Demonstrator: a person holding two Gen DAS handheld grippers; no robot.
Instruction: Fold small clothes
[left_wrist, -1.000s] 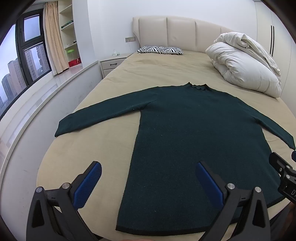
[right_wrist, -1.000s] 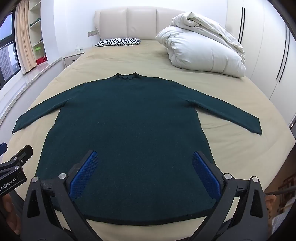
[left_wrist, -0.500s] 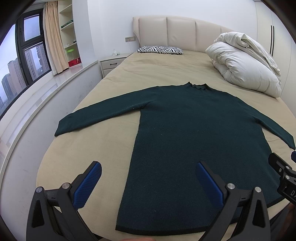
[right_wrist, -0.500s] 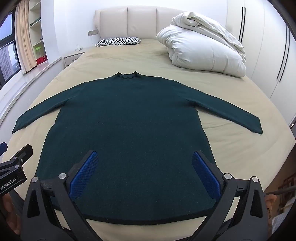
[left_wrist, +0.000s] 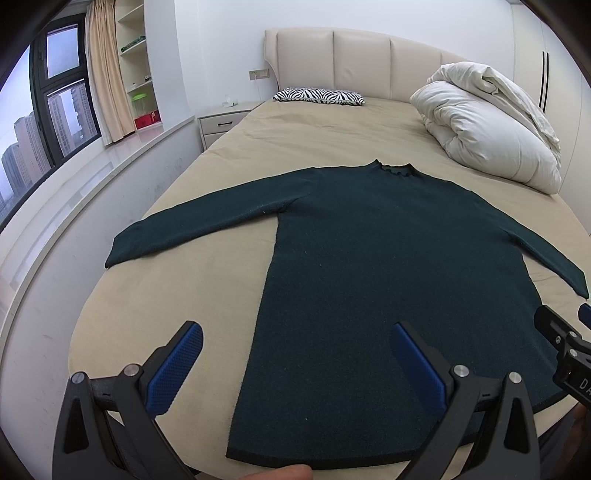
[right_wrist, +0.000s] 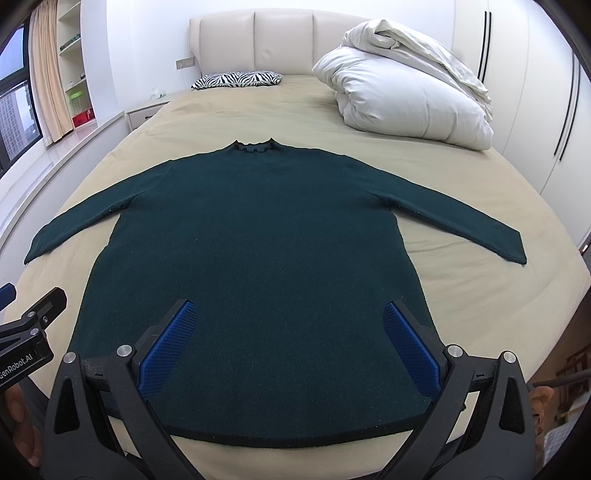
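both the left gripper (left_wrist: 295, 350) and right gripper (right_wrist: 290, 326) hang spread wide, empty, above the near hem. the dark green sweater (right_wrist: 255, 266) lies flat on the tan bed (right_wrist: 480, 295), sleeves outstretched, seemingly unfolded, collar pointing toward the headboard (right_wrist: 255, 40).

Sweater (left_wrist: 388, 280) hem (near corners) behind tool arms

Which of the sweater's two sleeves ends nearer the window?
The dark green knit sweater's left-hand sleeve; its cuff lies at the window-side bed edge, unlike the other sleeve.

A dark green sweater (right_wrist: 255, 258) lies flat, sleeves spread, on the bed (right_wrist: 461, 280).
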